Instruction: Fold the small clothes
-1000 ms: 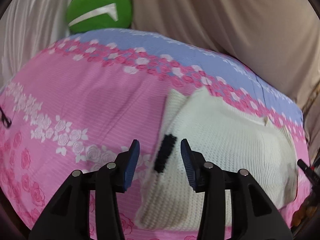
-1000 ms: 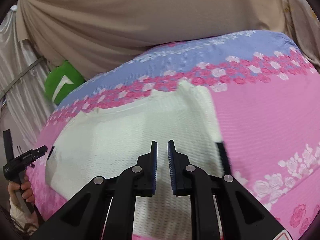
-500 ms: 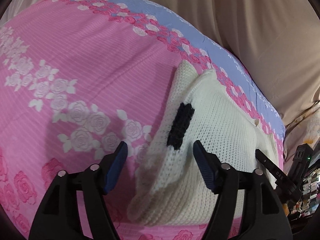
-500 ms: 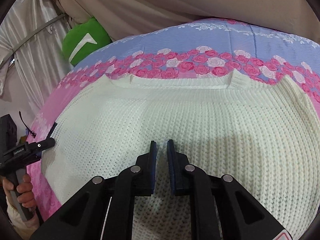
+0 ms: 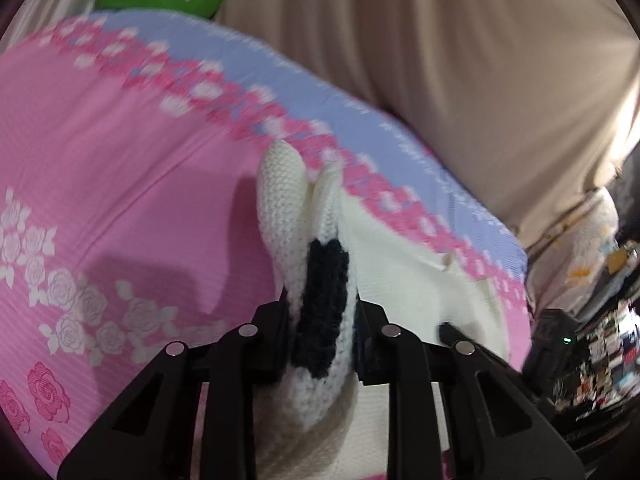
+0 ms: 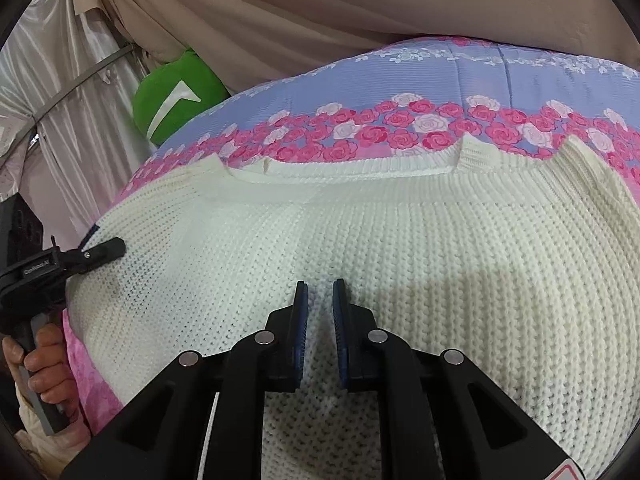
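A cream knitted sweater (image 6: 400, 240) lies spread on a pink and lilac rose-patterned bedspread (image 6: 400, 80). In the left wrist view my left gripper (image 5: 322, 320) is shut on the sweater's left edge (image 5: 280, 200), at a black knitted patch (image 5: 324, 300), and that edge is bunched up and lifted. In the right wrist view my right gripper (image 6: 319, 308) hovers low over the sweater's middle, jaws almost together with a narrow gap, holding nothing. The left gripper also shows in the right wrist view (image 6: 100, 252) at the sweater's left edge.
A green plush cushion (image 6: 176, 96) sits at the bed's far left corner. Beige and silvery curtains (image 6: 320, 8) hang behind the bed. The bedspread (image 5: 100, 160) spreads left of the sweater. Cluttered shelves (image 5: 600, 340) stand at the right.
My left gripper moved in and closed on the sweater's left edge at the black patch, lifting it. My right gripper stayed over the sweater's middle, its jaws slightly wider apart.
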`<state>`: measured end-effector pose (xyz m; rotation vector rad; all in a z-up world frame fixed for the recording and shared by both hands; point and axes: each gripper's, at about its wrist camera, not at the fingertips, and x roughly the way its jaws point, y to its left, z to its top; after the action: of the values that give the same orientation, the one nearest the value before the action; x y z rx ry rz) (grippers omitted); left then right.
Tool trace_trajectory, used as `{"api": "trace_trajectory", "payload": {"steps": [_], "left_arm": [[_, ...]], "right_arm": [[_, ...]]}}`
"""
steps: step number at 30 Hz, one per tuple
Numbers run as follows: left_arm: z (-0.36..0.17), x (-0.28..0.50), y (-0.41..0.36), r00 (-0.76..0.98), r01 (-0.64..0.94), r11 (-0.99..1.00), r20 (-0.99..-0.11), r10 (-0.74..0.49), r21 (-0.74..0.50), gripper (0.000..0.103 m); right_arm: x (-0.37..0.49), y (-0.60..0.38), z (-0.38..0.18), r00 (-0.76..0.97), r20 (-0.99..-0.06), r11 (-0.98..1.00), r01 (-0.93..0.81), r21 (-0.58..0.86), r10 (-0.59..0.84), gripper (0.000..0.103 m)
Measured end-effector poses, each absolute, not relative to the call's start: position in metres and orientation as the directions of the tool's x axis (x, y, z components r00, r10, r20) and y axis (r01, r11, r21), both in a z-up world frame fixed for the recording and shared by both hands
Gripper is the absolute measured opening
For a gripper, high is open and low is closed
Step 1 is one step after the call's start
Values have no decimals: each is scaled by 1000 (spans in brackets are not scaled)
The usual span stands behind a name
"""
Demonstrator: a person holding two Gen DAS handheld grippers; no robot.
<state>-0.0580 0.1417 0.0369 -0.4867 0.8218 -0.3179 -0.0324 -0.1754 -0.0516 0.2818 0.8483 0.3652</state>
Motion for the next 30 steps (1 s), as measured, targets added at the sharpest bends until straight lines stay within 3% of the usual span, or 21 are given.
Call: {"api": "trace_trajectory", "payload": {"steps": [4, 10, 17, 22, 24, 27, 29, 30], "left_arm": [[82, -70, 89, 658, 247, 850, -563, -500, -466, 22], [107, -73, -12, 586, 459, 805, -553, -592, -376, 21], [63, -64, -128, 462, 564, 773, -665, -587, -290, 21], [19, -60, -166, 402, 561, 783, -738, -543, -270, 21], [22, -66, -170, 423, 567, 791, -742, -520, -231, 26], [39, -76, -157, 380, 590, 747, -712, -590, -305, 38], [55, -87, -141, 378, 608, 722, -679, -629, -330, 43], [60, -90, -138, 391, 608, 724, -671, -630, -325, 51]], "right_arm": [[-48, -190, -42, 622, -632, 873, -195, 447, 462, 28], [-96, -247, -32, 698, -596, 880, -104, 464, 397, 29], [-149, -319, -39, 743, -611, 882, 61, 468, 273, 33], [-169, -341, -42, 753, -615, 876, 108, 470, 236, 34], [-171, -348, -41, 758, -605, 868, 109, 485, 244, 35], [-171, -350, -31, 776, -571, 861, 73, 504, 268, 37], [-167, -348, -18, 789, -542, 860, 35, 509, 289, 49], [-163, -347, -14, 792, -528, 856, 13, 518, 308, 59]]}}
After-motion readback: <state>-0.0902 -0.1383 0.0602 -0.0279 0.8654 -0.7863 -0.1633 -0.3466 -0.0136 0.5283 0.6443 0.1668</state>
